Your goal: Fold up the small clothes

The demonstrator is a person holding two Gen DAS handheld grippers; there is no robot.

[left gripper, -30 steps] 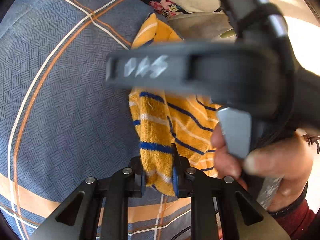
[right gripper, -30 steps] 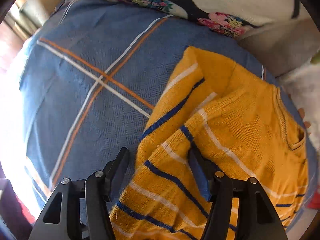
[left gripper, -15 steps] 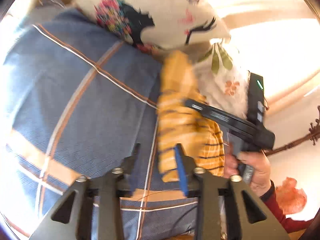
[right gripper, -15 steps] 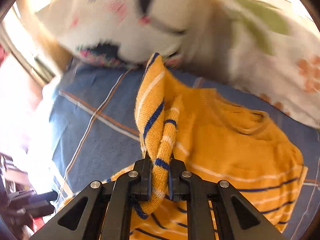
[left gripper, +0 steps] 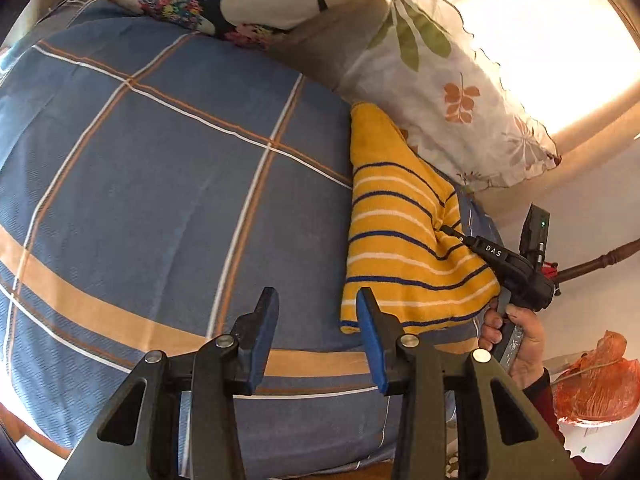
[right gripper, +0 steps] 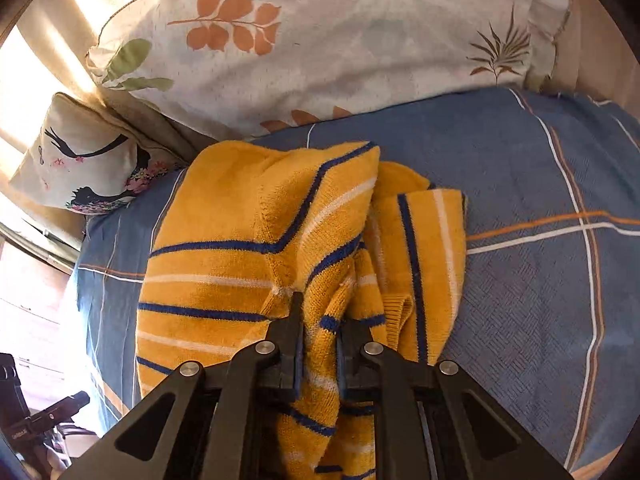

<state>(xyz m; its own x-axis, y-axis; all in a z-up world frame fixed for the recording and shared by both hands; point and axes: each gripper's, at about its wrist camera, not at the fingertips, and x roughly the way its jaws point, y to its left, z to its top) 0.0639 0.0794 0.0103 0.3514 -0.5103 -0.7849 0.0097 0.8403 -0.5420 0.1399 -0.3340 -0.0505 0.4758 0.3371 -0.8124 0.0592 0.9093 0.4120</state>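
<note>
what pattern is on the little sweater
Mustard-yellow sweater with navy and white stripes, clearest in the right wrist view.

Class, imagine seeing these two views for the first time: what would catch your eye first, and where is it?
The mustard-yellow knitted sweater with blue and white stripes stands out, lying bunched on the blue checked bedspread near the leaf-print pillow. The right gripper pinches a fold of it, while the left gripper is open beside its hem.

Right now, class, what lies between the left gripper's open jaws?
Only bare checked bedsheet, seen in the left wrist view; the striped yellow sweater lies just right of them.
</note>
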